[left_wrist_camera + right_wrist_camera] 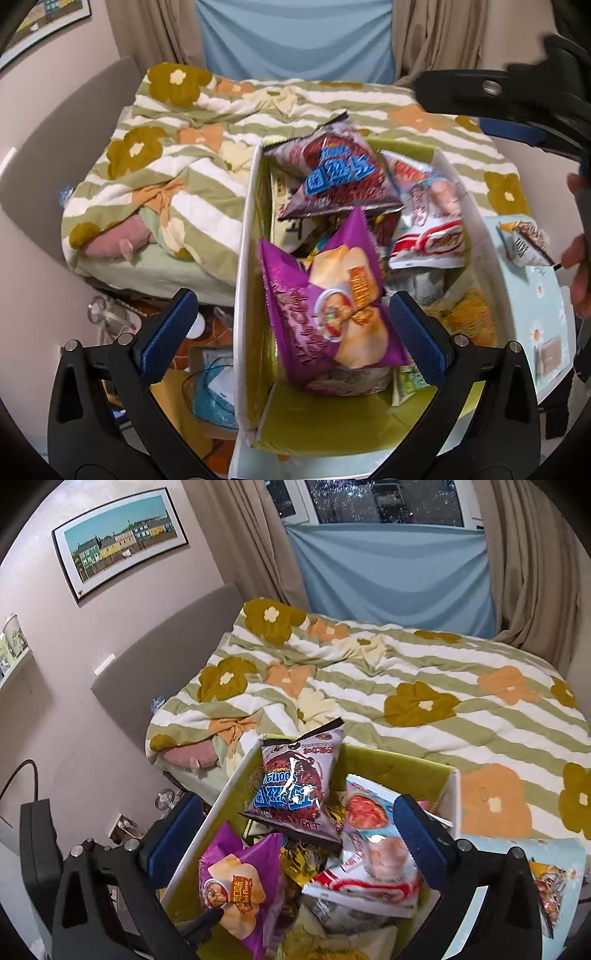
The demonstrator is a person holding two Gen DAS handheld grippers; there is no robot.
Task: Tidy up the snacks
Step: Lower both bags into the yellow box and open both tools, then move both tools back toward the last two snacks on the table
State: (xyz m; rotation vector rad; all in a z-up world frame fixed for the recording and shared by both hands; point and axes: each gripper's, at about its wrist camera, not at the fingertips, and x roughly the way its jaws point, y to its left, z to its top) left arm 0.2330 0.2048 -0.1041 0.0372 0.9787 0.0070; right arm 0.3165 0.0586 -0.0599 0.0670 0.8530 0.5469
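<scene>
A white box with a green lining (243, 236) (207, 827) holds several snack bags. A purple chip bag (332, 306) (236, 890) lies near the front. A dark bag with blue lettering (332, 173) (295, 790) sits on top at the back. A white and red bag (428, 221) (373, 853) lies on the right. My left gripper (291, 332) is open above the purple bag, holding nothing. My right gripper (299, 830) is open above the box, holding nothing. The right gripper's body shows in the left wrist view (491, 96) at the upper right.
A bed with a floral striped duvet (369, 686) lies behind the box. A light blue table (546, 314) to the right carries another snack packet (524, 240) (554, 890). Clutter (207, 387) lies on the floor to the left of the box.
</scene>
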